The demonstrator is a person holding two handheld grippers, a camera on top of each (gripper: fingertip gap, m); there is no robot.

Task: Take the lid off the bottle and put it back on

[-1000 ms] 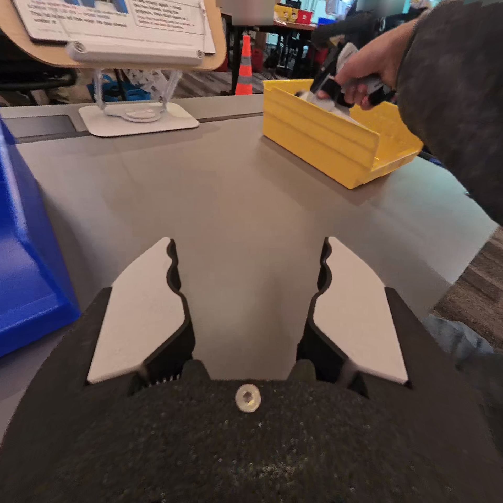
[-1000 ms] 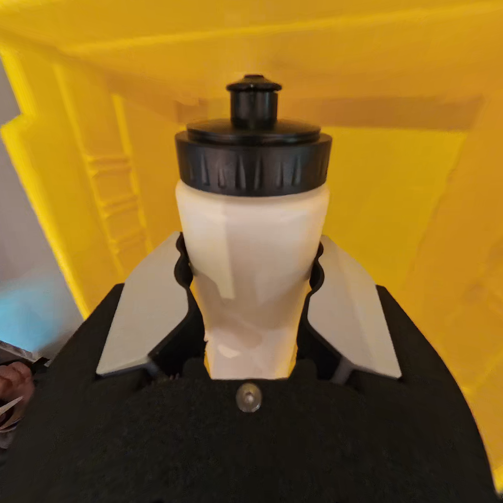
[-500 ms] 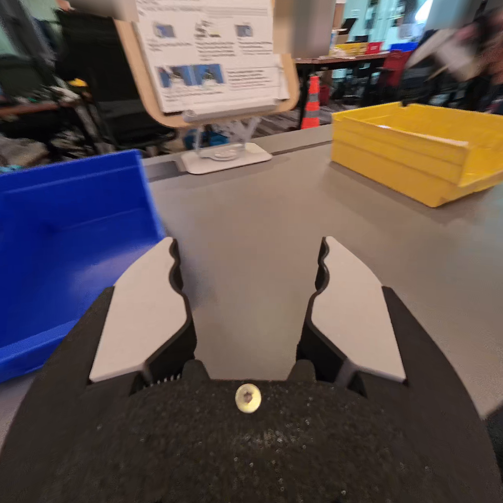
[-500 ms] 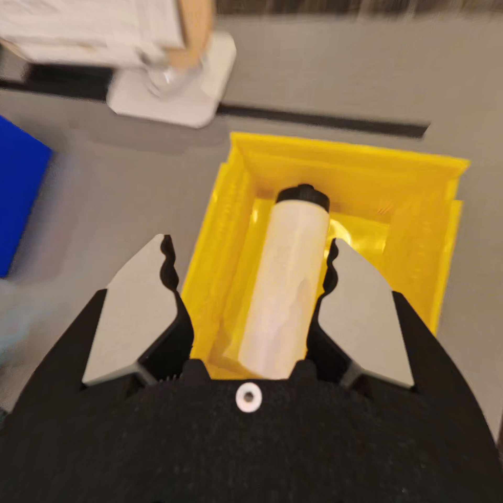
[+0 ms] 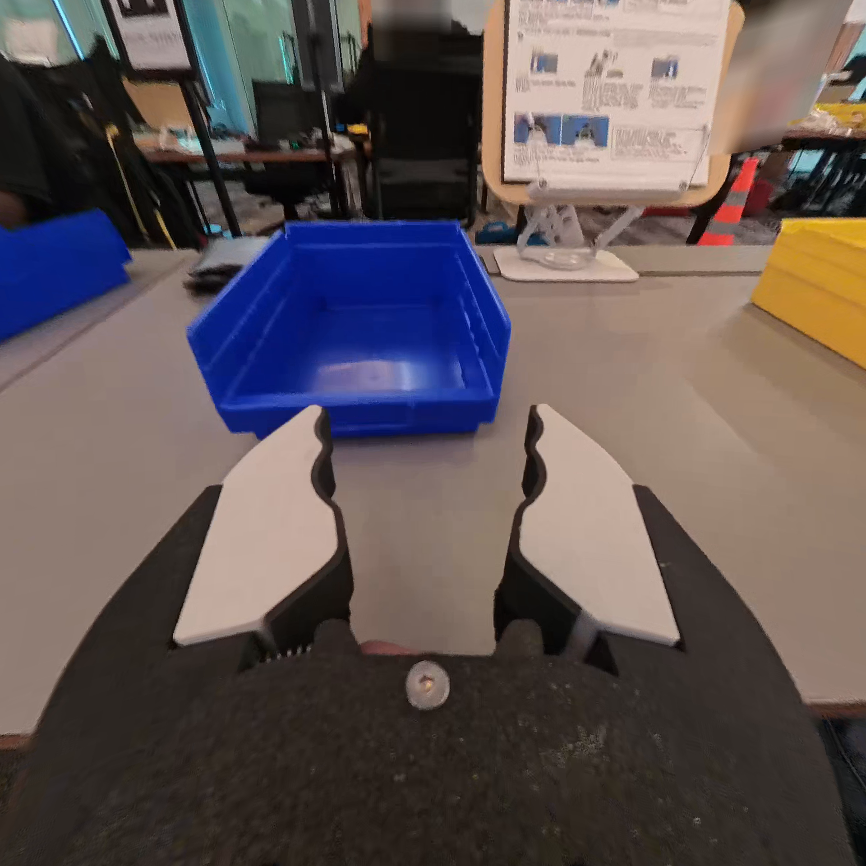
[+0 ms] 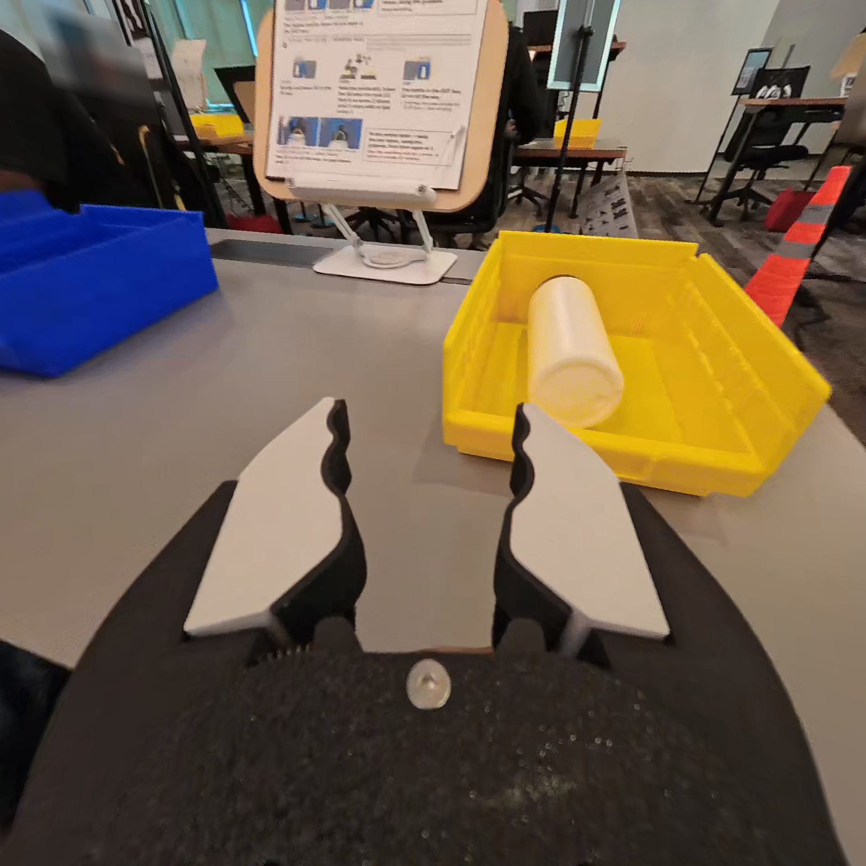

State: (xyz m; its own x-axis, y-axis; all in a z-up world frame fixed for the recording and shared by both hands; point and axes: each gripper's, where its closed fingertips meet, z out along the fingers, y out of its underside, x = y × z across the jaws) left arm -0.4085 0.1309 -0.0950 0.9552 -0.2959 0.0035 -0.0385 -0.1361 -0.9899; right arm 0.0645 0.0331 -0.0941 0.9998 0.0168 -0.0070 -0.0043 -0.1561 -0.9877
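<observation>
Hovering over the grey table (image 6: 328,356), the right gripper (image 6: 429,412) is gaping wide with nothing between its fingers. Just beyond its right finger, the white bottle (image 6: 569,347) is lying on its side in the yellow bin (image 6: 468,375), base toward the camera, its lid end hidden at the far wall. The left gripper (image 5: 429,421) is likewise spreading wide and empty, facing a blue bin (image 5: 243,318) sitting near ahead. A document stand (image 6: 379,98) is standing at the table's far edge.

We see the bottle (image 6: 569,349) lying in the right-hand bin (image 6: 773,375), another bin (image 6: 98,286) left, a document stand (image 6: 382,255) behind, all on the table (image 6: 328,365).
</observation>
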